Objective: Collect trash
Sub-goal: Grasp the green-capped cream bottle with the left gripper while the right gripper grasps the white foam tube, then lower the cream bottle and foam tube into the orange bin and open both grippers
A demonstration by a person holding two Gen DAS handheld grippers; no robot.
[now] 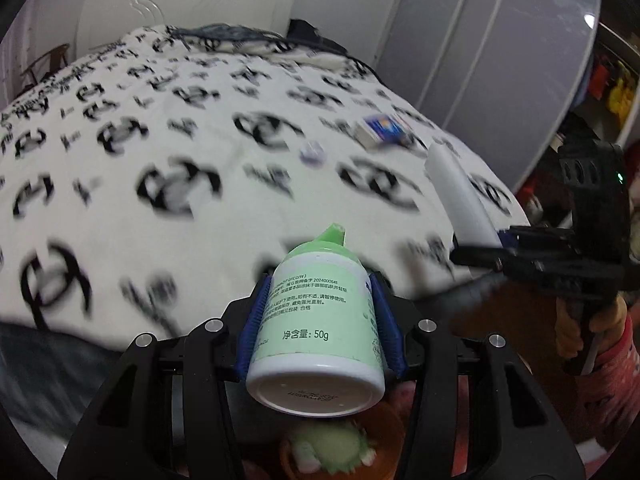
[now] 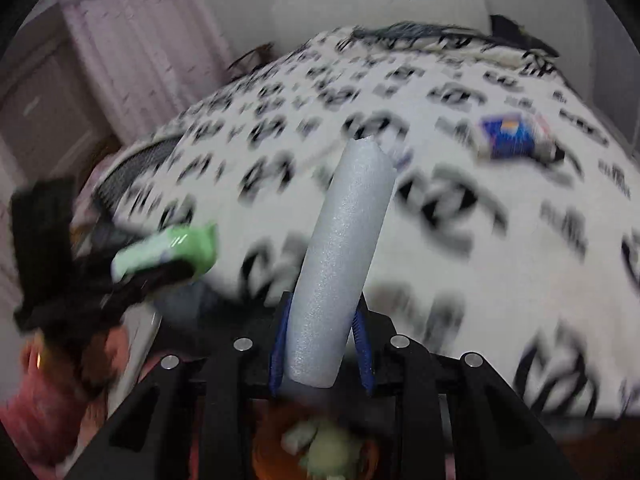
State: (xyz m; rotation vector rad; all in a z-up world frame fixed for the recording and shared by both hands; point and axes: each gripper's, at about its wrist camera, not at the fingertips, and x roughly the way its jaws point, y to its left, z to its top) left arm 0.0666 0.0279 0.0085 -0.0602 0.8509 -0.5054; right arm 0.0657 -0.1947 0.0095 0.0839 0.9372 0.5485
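My left gripper (image 1: 320, 280) is shut on a pale green and white bottle (image 1: 320, 320) with a green spout, its base toward the camera. My right gripper (image 2: 323, 300) is shut on a white foam tube (image 2: 344, 248) that sticks out forward. Both hang over the near edge of a bed with a white, black-patterned blanket (image 1: 160, 140). The right gripper (image 1: 476, 248) with its tube (image 1: 460, 196) shows at the right of the left wrist view. Blurred, the left gripper (image 2: 172, 272) and bottle (image 2: 168, 252) appear in the right wrist view. A blue and white box (image 1: 384, 130) (image 2: 512, 138) and a small lilac cup (image 1: 312, 152) lie on the blanket.
A white headboard (image 1: 180, 4) stands at the far end of the bed, grey wardrobe doors (image 1: 480, 40) to its right, and a shelf with colourful things (image 1: 616, 88) beyond. Pink curtains (image 2: 132, 40) hang at the left. An orange and green object (image 1: 332, 452) lies below the grippers.
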